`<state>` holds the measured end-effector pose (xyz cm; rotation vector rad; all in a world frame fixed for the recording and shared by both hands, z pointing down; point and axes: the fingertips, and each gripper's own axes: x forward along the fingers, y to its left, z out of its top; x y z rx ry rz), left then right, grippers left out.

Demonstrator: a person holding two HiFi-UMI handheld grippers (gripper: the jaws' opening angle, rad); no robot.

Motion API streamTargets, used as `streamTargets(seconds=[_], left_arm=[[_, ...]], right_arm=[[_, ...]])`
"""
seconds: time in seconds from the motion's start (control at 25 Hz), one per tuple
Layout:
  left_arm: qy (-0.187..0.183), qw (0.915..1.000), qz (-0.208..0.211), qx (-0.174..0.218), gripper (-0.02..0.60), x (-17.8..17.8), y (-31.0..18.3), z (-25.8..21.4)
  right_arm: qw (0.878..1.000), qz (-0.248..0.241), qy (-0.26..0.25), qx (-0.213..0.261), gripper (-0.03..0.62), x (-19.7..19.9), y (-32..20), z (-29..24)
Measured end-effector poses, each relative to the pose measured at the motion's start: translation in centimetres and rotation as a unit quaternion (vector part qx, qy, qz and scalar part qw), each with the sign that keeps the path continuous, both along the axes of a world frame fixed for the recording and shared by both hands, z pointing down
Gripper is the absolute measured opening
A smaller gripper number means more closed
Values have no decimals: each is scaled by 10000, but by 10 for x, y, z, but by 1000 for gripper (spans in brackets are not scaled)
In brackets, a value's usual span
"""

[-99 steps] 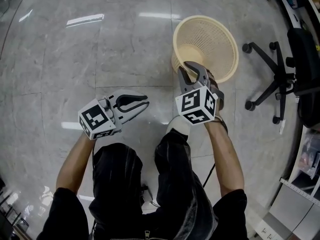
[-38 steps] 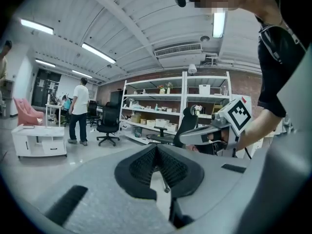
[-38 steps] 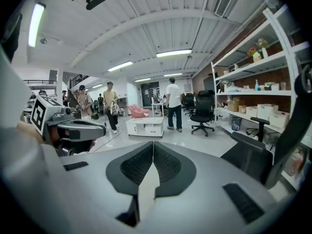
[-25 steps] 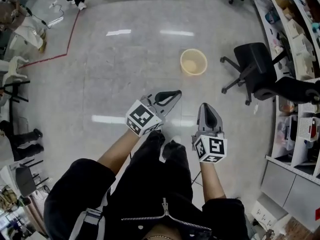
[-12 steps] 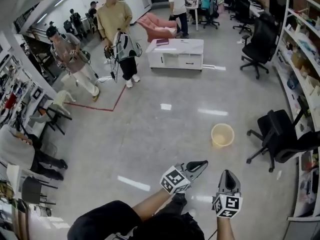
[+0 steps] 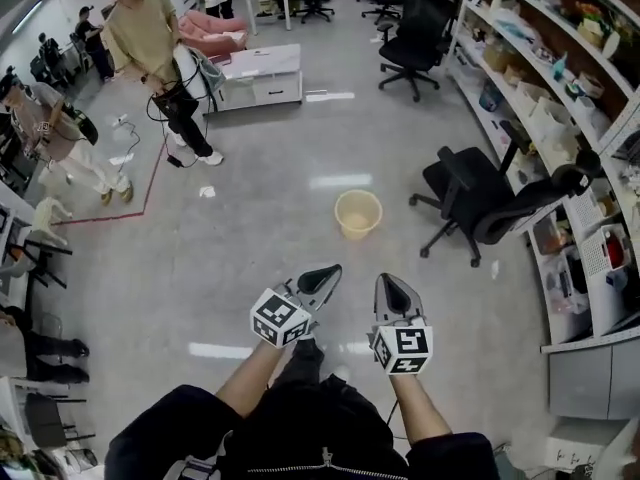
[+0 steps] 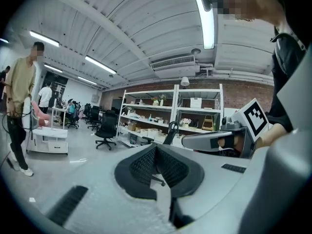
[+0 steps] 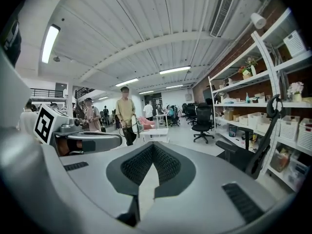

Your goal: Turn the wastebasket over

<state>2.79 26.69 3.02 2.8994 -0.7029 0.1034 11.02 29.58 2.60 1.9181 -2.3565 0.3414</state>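
The wastebasket [image 6: 358, 214] stands upright on the floor [image 6: 240, 258], mouth up, out in the open just beside a black office chair [image 6: 480, 203] and well apart from the person. The left hand-held gripper [image 6: 326, 274] and the right hand-held gripper [image 6: 387, 286] are both closed to a narrow slit with nothing between the jaws, and are held near the body, pointing roughly level. No contact exists, so either the flip is finished or it is all to do.

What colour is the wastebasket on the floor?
Pale yellow wastebasket, standing open side up; clearest in the head view.
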Motion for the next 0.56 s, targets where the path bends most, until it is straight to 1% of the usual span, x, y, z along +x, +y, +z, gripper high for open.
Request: streamTargets(seconds=[0.28,0.56], left_arm=[[56,9999,113,-40,3,27,10,-9],[145,9998,156,-63,3,19,21,-14]], right_arm=[[9999,106,31,27,8,21,8,-15],[9999,142,49,19,9,9,20,-20]])
